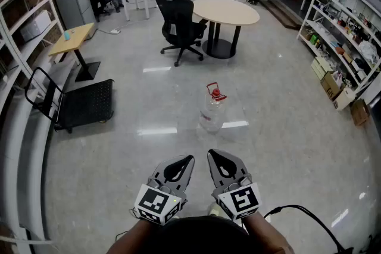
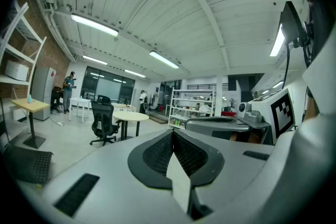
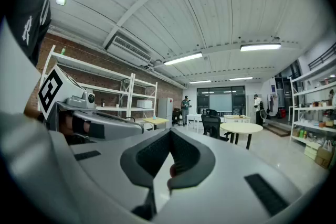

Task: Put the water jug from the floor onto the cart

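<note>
A clear water jug with a red cap and red handle stands upright on the glossy floor, straight ahead of me. The black flat cart rests on the floor to the left, its tubular handle raised at its left end; it also shows low at the left of the left gripper view. My left gripper and right gripper are held side by side near my body, well short of the jug. Both are shut with nothing between their jaws, which also meet in the left gripper view and the right gripper view.
A black office chair and a round table stand beyond the jug. A small wooden desk is behind the cart, with a white rack at far left. Stocked shelves line the right wall. People stand at the back.
</note>
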`<act>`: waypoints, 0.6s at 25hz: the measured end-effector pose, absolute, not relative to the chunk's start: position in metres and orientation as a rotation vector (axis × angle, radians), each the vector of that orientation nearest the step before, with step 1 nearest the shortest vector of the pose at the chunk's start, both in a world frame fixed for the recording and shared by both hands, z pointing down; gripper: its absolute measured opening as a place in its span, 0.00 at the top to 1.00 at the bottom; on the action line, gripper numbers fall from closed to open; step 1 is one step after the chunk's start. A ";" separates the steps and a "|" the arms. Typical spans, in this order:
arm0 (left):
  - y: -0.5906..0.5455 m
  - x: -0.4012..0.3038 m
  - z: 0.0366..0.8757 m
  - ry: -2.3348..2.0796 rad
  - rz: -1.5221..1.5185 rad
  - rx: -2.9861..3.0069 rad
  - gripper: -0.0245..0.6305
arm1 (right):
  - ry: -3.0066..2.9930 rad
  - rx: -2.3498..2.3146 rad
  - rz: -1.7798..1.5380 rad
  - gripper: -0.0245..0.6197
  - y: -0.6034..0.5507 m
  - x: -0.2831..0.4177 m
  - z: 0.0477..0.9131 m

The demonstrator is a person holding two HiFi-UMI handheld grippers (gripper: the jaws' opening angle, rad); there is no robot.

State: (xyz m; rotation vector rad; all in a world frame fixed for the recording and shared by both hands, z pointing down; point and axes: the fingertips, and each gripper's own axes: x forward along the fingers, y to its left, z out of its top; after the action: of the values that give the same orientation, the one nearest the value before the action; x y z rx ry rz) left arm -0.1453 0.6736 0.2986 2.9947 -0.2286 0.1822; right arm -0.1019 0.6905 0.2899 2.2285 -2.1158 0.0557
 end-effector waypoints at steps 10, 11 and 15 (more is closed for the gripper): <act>0.669 -0.145 0.294 -0.233 0.181 2.997 0.96 | -2.128 2.218 0.024 0.96 0.686 -0.102 0.285; 0.670 -0.144 0.294 -0.233 0.182 2.997 0.96 | -2.128 2.220 0.037 0.96 0.687 -0.101 0.285; 0.673 -0.141 0.298 -0.234 0.190 2.997 0.96 | -2.129 2.229 0.058 0.96 0.691 -0.098 0.287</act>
State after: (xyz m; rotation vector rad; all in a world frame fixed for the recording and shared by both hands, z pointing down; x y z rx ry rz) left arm -0.1412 0.6735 0.2976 2.9965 -0.2336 0.1901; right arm -0.0984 0.6907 0.2866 2.2289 -2.1287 0.0584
